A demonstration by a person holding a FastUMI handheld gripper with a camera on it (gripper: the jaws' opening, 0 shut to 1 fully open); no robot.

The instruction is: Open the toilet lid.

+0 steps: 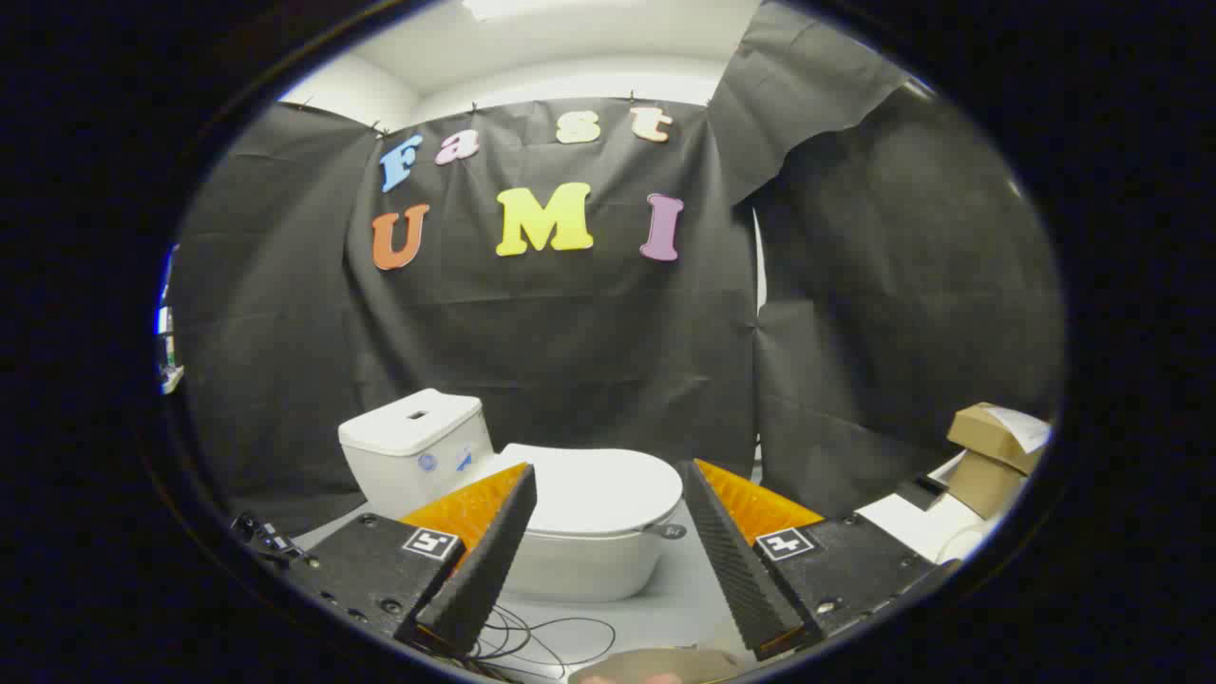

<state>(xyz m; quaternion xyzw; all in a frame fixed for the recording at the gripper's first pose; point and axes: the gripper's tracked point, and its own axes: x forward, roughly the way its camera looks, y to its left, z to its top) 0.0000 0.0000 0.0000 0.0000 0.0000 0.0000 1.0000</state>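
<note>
Gripper view is showing your gripper (608,494) spread wide, gripping nothing. You're looking at the toilet lid (594,489) lying shut just beyond the fingers, cistern (413,446) behind it. If you're coming in high, those tips could be skating over the lid's smooth top, or snagging the loose cables (541,636) below.

Tool (608,475) fingers spread wide, holding nothing; white toilet (570,513) just beyond them, lid (598,489) down.
</note>
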